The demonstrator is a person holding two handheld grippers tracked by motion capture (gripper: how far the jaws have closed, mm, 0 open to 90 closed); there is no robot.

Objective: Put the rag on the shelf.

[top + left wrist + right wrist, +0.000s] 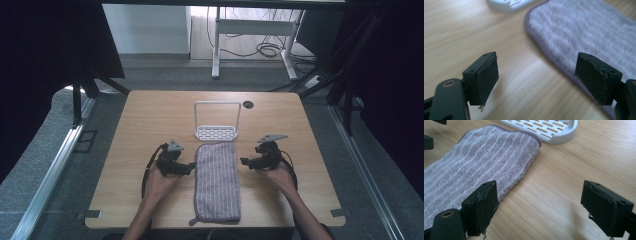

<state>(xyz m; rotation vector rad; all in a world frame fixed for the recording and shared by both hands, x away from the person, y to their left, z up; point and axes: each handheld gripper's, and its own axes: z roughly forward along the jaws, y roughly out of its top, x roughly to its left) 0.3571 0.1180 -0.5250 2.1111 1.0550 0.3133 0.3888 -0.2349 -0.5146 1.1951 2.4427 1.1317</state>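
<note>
A purple striped towel [216, 179] lies folded lengthwise on the wooden table [140, 125], running from the front edge up to a white rack. My left gripper [189, 167] sits just left of the towel's upper part, open, its jaws wide apart and empty over bare wood beside the towel's edge [579, 32]. My right gripper [247, 162] rests just right of the towel, open too, with nothing between its jaws; the towel [481, 162] lies beside its left jaw.
A white rack [216, 121] with a slotted base [544, 130] and a tall wire handle stands right behind the towel's far end. A dark round hole [248, 104] marks the table's back. Bare wood lies on both sides.
</note>
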